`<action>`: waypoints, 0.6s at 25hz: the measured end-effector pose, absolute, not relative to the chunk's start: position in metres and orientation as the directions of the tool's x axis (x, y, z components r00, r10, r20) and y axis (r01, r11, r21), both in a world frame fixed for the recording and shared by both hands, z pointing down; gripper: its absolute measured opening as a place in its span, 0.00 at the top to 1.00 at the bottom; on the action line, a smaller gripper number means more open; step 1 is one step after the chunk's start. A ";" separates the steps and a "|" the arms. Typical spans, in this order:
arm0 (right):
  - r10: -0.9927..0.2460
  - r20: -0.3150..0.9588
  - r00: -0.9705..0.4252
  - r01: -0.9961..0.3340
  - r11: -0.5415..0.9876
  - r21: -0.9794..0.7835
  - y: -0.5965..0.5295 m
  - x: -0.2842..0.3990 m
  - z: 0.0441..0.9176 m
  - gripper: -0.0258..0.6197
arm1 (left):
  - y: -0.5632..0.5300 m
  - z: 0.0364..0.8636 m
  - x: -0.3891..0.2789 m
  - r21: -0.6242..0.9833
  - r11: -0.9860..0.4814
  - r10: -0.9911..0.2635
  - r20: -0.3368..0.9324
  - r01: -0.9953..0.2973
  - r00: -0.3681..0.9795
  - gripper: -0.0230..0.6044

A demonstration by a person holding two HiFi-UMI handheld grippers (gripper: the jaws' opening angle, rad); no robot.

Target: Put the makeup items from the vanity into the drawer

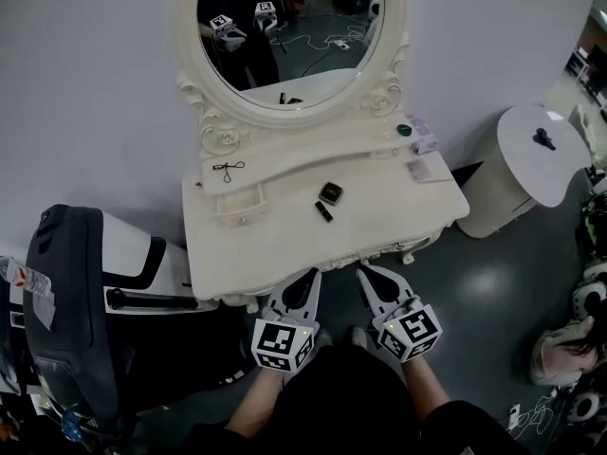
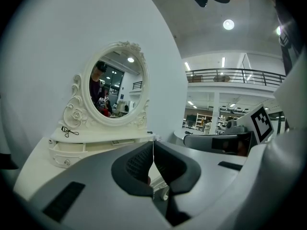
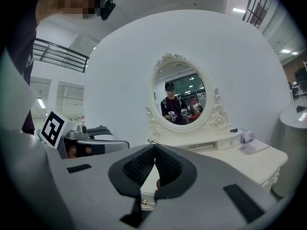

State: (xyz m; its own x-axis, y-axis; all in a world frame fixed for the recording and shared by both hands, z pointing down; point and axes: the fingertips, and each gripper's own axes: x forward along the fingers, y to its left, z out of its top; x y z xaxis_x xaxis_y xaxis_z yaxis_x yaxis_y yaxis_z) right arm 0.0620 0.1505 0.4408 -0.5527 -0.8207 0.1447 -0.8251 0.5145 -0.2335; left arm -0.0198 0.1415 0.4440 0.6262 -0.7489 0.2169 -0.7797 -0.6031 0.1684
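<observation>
A white vanity (image 1: 398, 218) with an oval mirror (image 1: 289, 27) stands in front of me. On its top lie a black square compact (image 1: 330, 193) and a short black tube (image 1: 324, 211). A black wire-like tool (image 1: 229, 169) rests on the raised shelf, above a small drawer (image 1: 237, 204) that juts out a little. A green item (image 1: 404, 130) and small packets (image 1: 422, 154) sit at the shelf's right end. My left gripper (image 1: 311, 275) and right gripper (image 1: 365, 273) hover side by side at the vanity's front edge. Both are shut and empty, as the left gripper (image 2: 153, 143) and right gripper (image 3: 154, 145) show in their own views.
A black bag (image 1: 71, 292) on a white and black case stands left of the vanity, with a plastic bottle (image 1: 24, 275) beside it. A round white side table (image 1: 541, 154) stands at the right. Cables and gear lie on the floor at the lower right.
</observation>
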 end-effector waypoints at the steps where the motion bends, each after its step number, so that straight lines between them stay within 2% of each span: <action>1: -0.823 0.146 -0.550 -0.827 0.511 -0.233 0.149 0.062 0.441 0.92 | 0.140 0.444 -0.020 0.169 -0.605 -0.747 0.217 -0.778 0.628 0.94; 15: -0.817 0.142 -0.559 -0.820 0.518 -0.245 0.095 0.069 0.449 0.92 | 0.092 0.459 -0.017 0.160 -0.600 -0.743 0.249 -0.783 0.621 0.94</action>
